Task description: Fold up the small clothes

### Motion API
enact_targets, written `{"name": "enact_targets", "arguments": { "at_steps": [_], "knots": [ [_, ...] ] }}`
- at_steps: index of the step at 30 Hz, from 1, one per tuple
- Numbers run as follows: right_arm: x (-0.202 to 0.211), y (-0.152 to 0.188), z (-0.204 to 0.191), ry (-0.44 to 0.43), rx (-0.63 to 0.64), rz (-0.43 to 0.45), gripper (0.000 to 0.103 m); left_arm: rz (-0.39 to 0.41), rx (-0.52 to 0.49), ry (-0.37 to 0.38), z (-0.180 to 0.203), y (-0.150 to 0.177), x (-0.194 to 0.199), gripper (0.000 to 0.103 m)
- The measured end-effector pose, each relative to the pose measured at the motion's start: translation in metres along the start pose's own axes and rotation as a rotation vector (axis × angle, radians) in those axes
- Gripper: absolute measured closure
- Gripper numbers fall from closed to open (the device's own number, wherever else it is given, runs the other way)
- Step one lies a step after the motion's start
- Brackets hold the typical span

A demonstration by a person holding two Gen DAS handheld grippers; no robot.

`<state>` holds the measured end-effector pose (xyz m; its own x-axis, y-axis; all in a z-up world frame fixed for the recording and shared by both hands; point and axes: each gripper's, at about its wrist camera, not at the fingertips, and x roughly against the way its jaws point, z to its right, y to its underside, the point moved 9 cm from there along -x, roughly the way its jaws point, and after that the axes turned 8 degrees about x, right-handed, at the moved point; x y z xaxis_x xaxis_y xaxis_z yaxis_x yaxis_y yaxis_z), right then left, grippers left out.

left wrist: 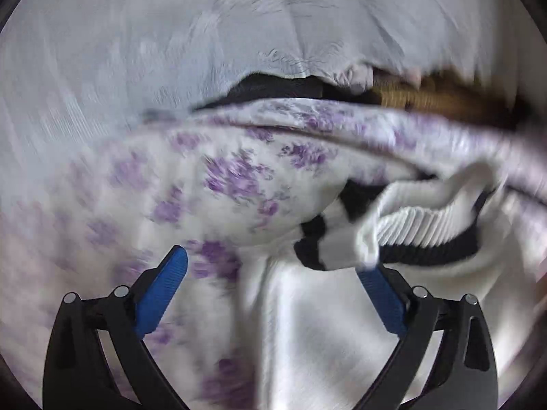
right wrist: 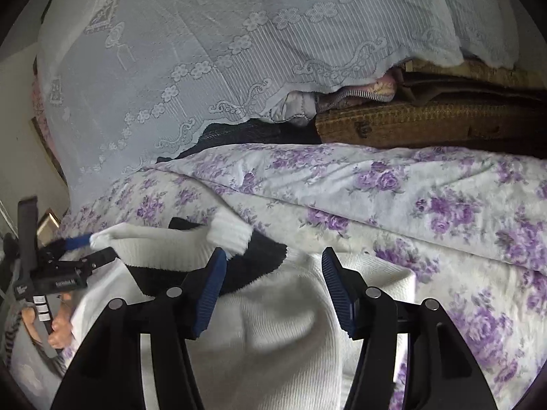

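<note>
Spreading wide, the right gripper (right wrist: pixel 273 285) hangs over a white knit sweater (right wrist: pixel 273 335), blue pads (right wrist: pixel 212 294) apart and nothing between them; the left pad's tip sits just beside a white ribbed cuff (right wrist: pixel 229 234).

Item: left gripper (left wrist: pixel 273 280), jaws also spread in its own view. From the right wrist view one of its blue fingers touches a bunched white end of the collar (right wrist: pixel 101 239); whether it pinches there I cannot tell.

Item: sweater, white knit with a black-striped ribbed collar (left wrist: pixel 342 239), lying near, on a bedspread (right wrist: pixel 410 205) printed with purple flowers. Collar and cuff are heaped at the far end of the garment.

Item: beyond the bedspread, a white lace cloth (right wrist: pixel 171 68) draped over stacked goods; a brown woven case (right wrist: pixel 410 124) at far right; dark fabric between.

Progress, by my judgement: early. The garment looks rumpled, with no clean fold visible; smoothing and folding remain.

Obscured: the left view is motion-blurred; the sweater's hem is cut off by the frame; what lies under the lace is hidden.
</note>
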<state>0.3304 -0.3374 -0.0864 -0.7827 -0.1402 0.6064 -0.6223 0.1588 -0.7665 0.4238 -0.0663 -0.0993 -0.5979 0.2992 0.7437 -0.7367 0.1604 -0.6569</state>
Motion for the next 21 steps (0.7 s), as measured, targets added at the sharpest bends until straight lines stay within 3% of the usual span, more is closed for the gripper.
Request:
{"name": "enact_targets", "arguments": {
  "at_steps": [2,4,7,8,9,11,14,15,17,19,21],
  "knots": [
    [-0.01,0.0,0.002,-0.029,-0.027,-0.028,0.045,-0.059,0.028,0.064,-0.001,0.006,-0.01,0.007],
    [-0.019,0.004,0.007,-0.009,-0.042,-0.039,0.044,-0.118,-0.002,0.079,0.005,0.02,-0.022,0.007],
    [-0.028,0.014,0.016,-0.035,-0.098,-0.07,0.045,-0.169,-0.06,0.014,0.013,0.036,-0.04,0.007],
    [-0.03,0.016,0.018,-0.051,-0.118,-0.077,0.053,-0.173,-0.07,-0.01,0.013,0.037,-0.044,0.006],
    [-0.031,0.018,0.016,-0.066,-0.12,-0.078,0.074,-0.167,-0.075,-0.02,0.014,0.038,-0.043,0.006],
    [-0.028,0.017,0.011,-0.055,-0.089,-0.057,0.091,-0.15,-0.064,-0.022,0.012,0.038,-0.041,0.006],
    [-0.007,0.008,0.013,-0.027,-0.09,0.034,0.093,-0.133,-0.024,-0.05,0.003,0.04,-0.038,0.012],
    [0.0,0.008,0.025,0.021,-0.122,0.044,0.093,-0.131,-0.014,-0.055,0.001,0.041,-0.036,0.015],
    [-0.003,0.025,0.058,0.071,-0.256,-0.008,0.092,-0.131,0.014,-0.06,-0.005,0.044,-0.033,0.015],
    [-0.024,0.052,0.069,0.008,-0.334,-0.093,0.092,-0.129,0.033,-0.063,-0.007,0.042,-0.029,0.018],
    [-0.019,0.047,0.065,-0.001,-0.318,-0.062,0.078,-0.116,0.052,-0.014,-0.003,0.036,-0.017,0.02]
  ]
}}
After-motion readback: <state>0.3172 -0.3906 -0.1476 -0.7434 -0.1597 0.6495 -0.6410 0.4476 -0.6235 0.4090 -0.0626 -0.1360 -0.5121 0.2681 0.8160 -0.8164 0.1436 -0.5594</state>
